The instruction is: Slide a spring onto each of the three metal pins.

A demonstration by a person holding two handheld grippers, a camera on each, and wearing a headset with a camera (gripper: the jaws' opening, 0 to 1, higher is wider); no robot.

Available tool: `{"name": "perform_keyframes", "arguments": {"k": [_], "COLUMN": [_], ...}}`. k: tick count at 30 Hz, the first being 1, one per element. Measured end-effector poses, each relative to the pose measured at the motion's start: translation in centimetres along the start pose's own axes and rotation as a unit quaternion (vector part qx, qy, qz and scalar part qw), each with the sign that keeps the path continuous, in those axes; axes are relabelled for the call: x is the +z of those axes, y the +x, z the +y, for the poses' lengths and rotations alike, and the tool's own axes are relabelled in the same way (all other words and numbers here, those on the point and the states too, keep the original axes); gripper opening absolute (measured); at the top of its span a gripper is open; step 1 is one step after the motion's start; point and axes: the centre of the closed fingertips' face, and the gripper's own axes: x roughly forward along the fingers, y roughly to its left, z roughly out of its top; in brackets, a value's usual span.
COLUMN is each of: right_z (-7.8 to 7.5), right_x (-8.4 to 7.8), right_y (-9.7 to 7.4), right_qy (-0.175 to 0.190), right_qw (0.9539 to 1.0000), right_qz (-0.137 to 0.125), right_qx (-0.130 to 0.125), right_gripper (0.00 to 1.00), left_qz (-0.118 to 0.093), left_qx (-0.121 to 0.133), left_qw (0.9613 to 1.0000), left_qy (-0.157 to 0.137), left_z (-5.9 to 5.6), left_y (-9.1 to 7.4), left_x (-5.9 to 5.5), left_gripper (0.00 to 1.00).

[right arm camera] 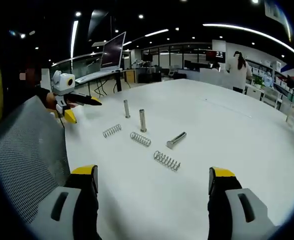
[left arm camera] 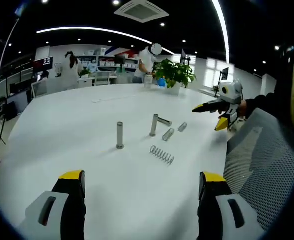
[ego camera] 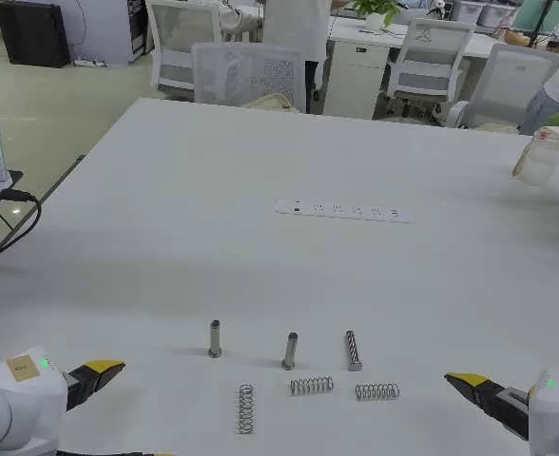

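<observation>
White office table (ego camera: 260, 171). Qty 2 upright pins (ego camera: 215, 339), 1 flat pin (ego camera: 353, 350); 3 springs (ego camera: 312, 385) loose just in front, none fitted. Left gripper (left arm camera: 143, 177), right gripper (right arm camera: 153, 174): jaws spread, empty. Risk: toppling upright pins w/ careless nudge; spring rolling away.

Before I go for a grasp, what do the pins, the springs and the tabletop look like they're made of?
The pins look like grey metal, likely steel, with a smooth satin finish and soft highlights along the shafts. The springs are thin, bare, silvery wire coils, probably steel too. The tabletop is matte white with only a faint sheen. It could be laminate or painted board; I cannot tell which.
</observation>
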Motion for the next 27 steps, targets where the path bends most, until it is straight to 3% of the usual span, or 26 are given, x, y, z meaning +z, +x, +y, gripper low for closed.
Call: {"name": "perform_keyframes", "arguments": {"k": [27], "right_z": [0.02], "right_x": [-0.25], "right_y": [-0.08], "right_qy": [-0.001], "right_qw": [1.0000], "right_qz": [0.006], "right_qx": [0.001], "right_gripper": [0.90], "left_qz": [0.004], "left_qx": [-0.004], "left_qw": [1.0000], "left_qy": [0.001], "left_z": [-0.09], "left_y": [0.09], "left_x": [-0.17], "left_gripper": [0.90]}}
